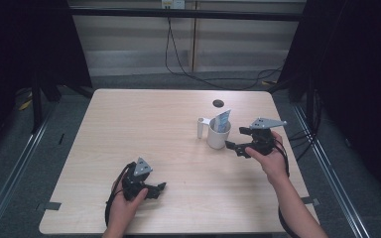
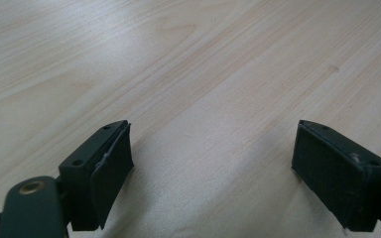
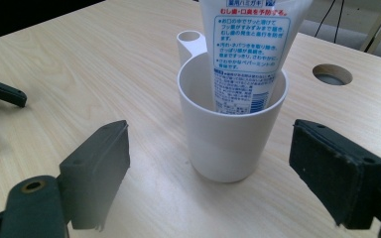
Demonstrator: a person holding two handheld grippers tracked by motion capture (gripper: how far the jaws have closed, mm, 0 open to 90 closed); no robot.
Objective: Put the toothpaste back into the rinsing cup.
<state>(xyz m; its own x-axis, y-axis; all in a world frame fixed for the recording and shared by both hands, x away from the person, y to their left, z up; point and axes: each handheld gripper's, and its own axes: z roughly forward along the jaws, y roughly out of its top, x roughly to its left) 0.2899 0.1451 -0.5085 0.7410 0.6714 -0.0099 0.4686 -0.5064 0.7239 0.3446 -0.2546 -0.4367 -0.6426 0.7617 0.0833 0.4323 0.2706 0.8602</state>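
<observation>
The white cup stands near the tabletop's far right corner, a toothpaste tube leaning inside. The right gripper faces it, jaws wide open; the left gripper rests open near the front edge. The cup looks light, rigid and smooth, best gripped mid-wall

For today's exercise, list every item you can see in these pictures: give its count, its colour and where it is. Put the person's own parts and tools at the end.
Light wooden table: one, pale wood, centre of the high view.
White plastic cup with side handle: one, white, upright on the table's right half, in front of the right gripper.
White and blue toothpaste tube: one, standing tilted inside the cup.
Round cable hole: one, dark, in the tabletop beyond the cup.
Black cable: one, on the grey floor beyond the table.
Left gripper: one, black, open, low over bare tabletop.
Right gripper: one, black, open, facing the cup without touching.
Hands: two, holding the grippers.
</observation>
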